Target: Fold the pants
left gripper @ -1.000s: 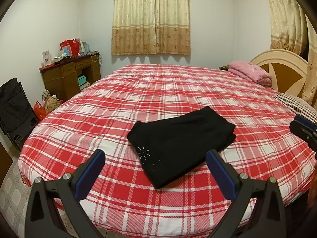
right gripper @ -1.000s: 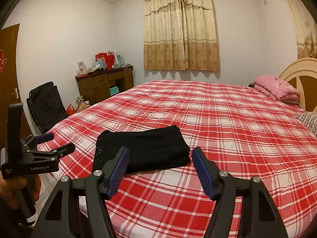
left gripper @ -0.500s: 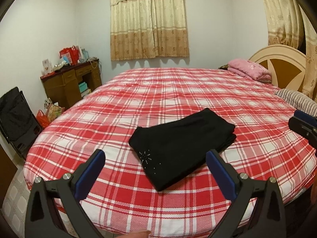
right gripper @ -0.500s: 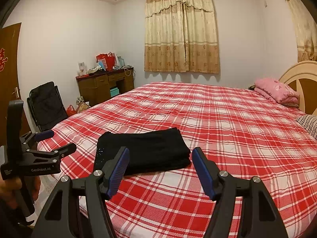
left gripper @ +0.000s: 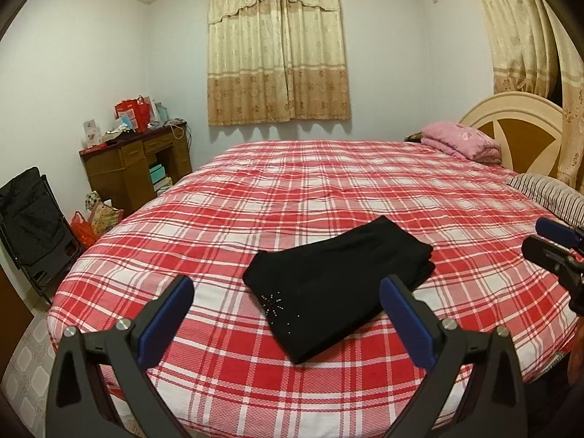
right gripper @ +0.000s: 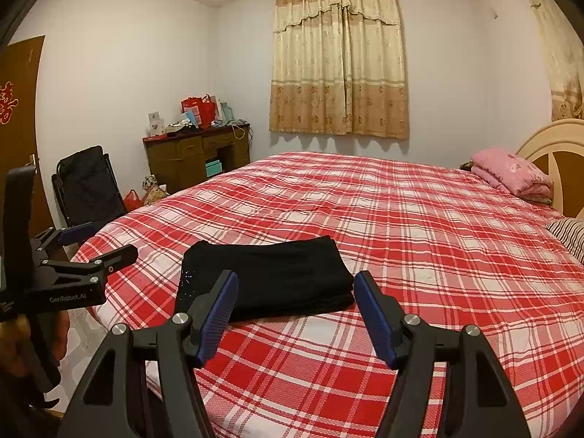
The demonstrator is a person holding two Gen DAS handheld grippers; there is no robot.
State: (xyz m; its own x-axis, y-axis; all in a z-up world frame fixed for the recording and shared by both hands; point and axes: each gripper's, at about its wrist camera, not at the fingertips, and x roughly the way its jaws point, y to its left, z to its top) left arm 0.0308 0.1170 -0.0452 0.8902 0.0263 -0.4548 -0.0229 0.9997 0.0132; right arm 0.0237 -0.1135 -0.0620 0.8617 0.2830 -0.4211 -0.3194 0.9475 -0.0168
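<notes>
The black pants (left gripper: 339, 284) lie folded into a compact rectangle on the red plaid bed (left gripper: 328, 189), near its front edge; they also show in the right wrist view (right gripper: 270, 277). A small sparkly motif marks one corner. My left gripper (left gripper: 288, 299) is open and empty, held back from the bed edge in front of the pants. My right gripper (right gripper: 295, 295) is open and empty, also short of the pants. Each gripper shows at the edge of the other's view: the right one (left gripper: 554, 252) and the left one (right gripper: 91, 252).
A pink folded blanket (left gripper: 460, 142) and a striped pillow (left gripper: 547, 193) lie by the headboard (left gripper: 518, 124) at the right. A wooden desk (left gripper: 135, 168) with bags and a black folding chair (left gripper: 33, 226) stand at the left wall.
Both grippers have drawn back and risen from the bed, so the pants look smaller and farther. The pants have not moved.
</notes>
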